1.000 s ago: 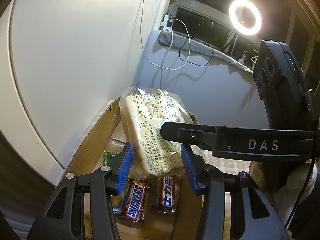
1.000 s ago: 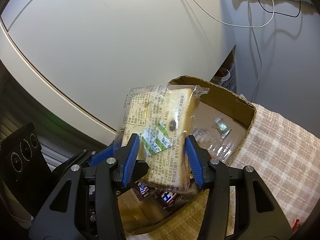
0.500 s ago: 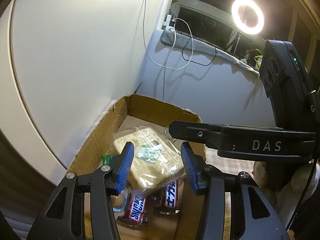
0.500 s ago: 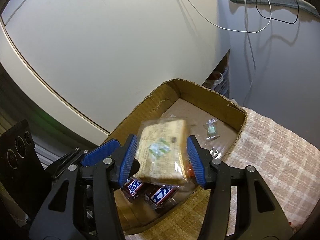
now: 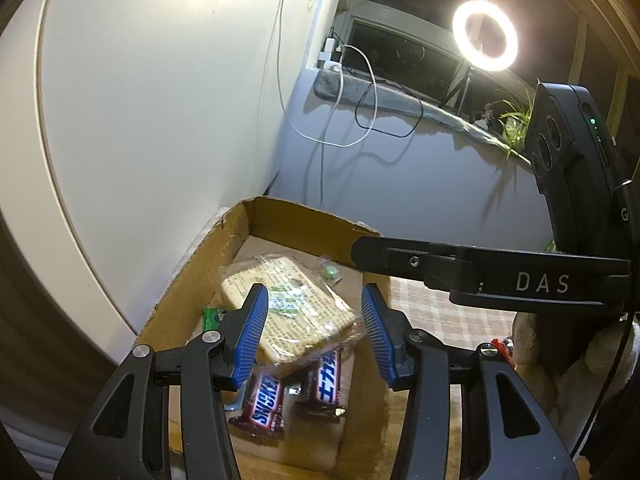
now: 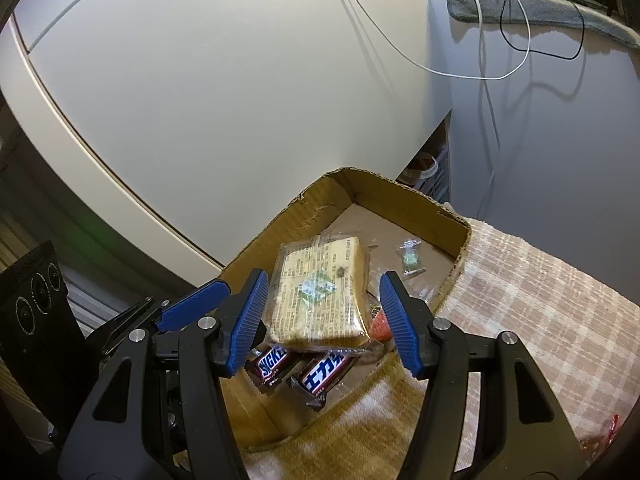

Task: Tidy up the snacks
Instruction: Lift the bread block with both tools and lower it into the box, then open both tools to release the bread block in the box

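- Left wrist view: the bread pack (image 5: 288,304) lies in the cardboard box (image 5: 192,276), in the middle of the frame, with its low end resting on the two chocolate bars (image 5: 296,392). It sits tilted, so it could slide or squash the bars if something pushes it. The left gripper (image 5: 312,332) points down at the box from the bottom of the frame. Its blue jaws are spread and hold nothing (the bread only shows in the gap behind them). The right gripper's black finger (image 5: 460,268) crosses from the right edge, above the box.
- Right wrist view: the bread pack (image 6: 320,292) is low in the middle of the frame, inside the cardboard box (image 6: 400,196). The right gripper (image 6: 324,320) points down at it, and its jaws are opening, with no pad touching the pack. The two claws are close (left one at lower left), so they could bump. A small clear candy (image 6: 410,258) lies farther back in the box, and a red wrapper (image 6: 380,322) peeks out beside the bread.
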Demonstrator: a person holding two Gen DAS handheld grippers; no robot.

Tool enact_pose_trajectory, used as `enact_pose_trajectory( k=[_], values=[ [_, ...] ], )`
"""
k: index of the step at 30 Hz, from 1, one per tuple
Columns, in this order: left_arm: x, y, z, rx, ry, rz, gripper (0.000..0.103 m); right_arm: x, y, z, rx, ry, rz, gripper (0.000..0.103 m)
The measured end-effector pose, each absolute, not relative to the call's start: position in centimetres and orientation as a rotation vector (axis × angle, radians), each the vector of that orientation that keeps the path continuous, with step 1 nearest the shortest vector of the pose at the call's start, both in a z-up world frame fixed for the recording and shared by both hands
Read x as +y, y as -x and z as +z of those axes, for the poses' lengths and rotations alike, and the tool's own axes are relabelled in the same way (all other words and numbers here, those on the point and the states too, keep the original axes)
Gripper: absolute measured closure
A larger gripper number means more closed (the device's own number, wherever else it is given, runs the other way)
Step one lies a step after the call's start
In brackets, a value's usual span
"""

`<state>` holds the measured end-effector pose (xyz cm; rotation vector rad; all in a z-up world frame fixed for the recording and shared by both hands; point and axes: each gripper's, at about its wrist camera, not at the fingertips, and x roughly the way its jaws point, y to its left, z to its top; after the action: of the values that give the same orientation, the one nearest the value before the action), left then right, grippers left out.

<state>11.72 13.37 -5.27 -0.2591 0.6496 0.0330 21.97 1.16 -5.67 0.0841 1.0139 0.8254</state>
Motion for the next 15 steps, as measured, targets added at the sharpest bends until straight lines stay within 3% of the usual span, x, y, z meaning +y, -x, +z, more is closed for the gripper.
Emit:
enact_pose_trajectory(
  k=[15],
  values=[
    [8.5, -9.5, -3.1, 0.616, 0.198, -0.032, 0.056, -4.7, -19.2, -3.4, 0.949, -0.102, 0.782, 0.041]
  ],
)
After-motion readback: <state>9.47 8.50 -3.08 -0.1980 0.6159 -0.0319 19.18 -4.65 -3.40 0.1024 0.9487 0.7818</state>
